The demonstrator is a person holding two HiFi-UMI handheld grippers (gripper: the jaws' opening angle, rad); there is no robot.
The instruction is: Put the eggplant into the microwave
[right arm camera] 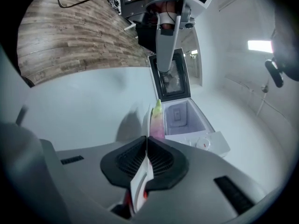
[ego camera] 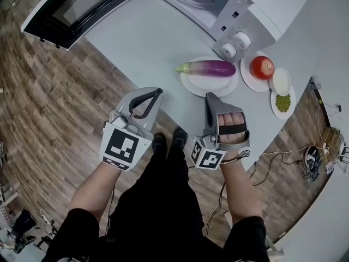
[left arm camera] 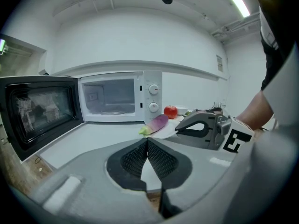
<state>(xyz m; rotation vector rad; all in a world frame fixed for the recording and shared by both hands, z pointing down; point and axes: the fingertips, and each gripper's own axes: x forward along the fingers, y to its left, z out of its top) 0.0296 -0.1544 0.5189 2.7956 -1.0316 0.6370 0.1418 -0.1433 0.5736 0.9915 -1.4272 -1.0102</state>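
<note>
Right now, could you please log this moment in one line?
eggplant on plate | microwave open | left tool shut | right tool shut

The eggplant (ego camera: 210,68), purple with a green stem end, lies flat on a white plate (ego camera: 207,88), stem toward 9 o'clock. The white microwave (ego camera: 267,7) stands at the eggplant's 12 o'clock, its door (ego camera: 71,7) swung wide open.

White table (ego camera: 142,42) standing over wood-plank floor (ego camera: 49,102). Large white plate (ego camera: 192,86) lying close to table's near edge. Right of it, red round fruit (ego camera: 262,66) sitting on smaller white plate (ego camera: 246,76). Small white dish (ego camera: 281,82) lying just right of fruit, touching or overlapping plate of green bits (ego camera: 282,103) on its near side. Cables (ego camera: 283,153) trailing across floor at right, beyond table edge.
</note>
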